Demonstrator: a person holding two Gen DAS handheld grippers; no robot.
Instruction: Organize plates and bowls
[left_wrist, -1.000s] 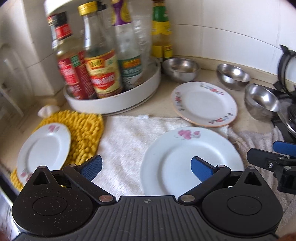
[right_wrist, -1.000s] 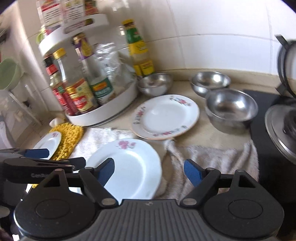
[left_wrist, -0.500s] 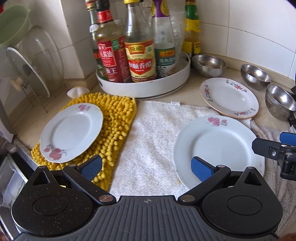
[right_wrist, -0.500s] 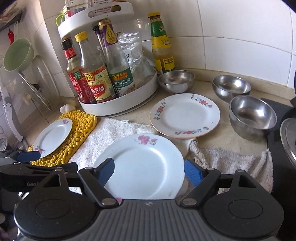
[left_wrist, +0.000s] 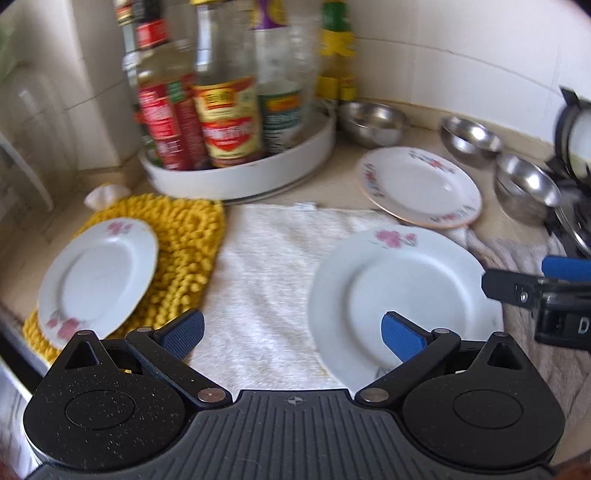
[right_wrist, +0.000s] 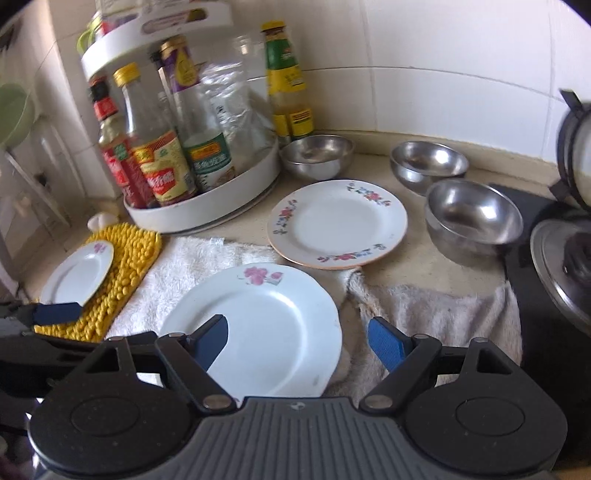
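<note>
Three flowered white plates lie on the counter: a small plate (left_wrist: 96, 277) (right_wrist: 79, 275) on the yellow mat, a large plate (left_wrist: 399, 291) (right_wrist: 258, 325) on the white towel, and a rimmed plate (left_wrist: 421, 186) (right_wrist: 338, 223) behind it. Three steel bowls (left_wrist: 371, 122) (right_wrist: 317, 155) stand along the back: a middle bowl (right_wrist: 428, 164) and a nearer bowl (right_wrist: 474, 218). My left gripper (left_wrist: 291, 332) is open over the towel between the small and large plates. My right gripper (right_wrist: 297, 339) is open above the large plate's right edge. Neither holds anything.
A white turntable tray (left_wrist: 240, 177) (right_wrist: 207, 214) of sauce bottles stands at the back left. A yellow mat (left_wrist: 184, 240), a white towel (left_wrist: 266, 266) and a grey towel (right_wrist: 436, 310) cover the counter. A black stove with a pot lid (right_wrist: 561, 258) is at right.
Both views have shifted: the left wrist camera swung back toward the right, and the right wrist camera drew slightly nearer the large plate. Plates and bowls have not moved.
</note>
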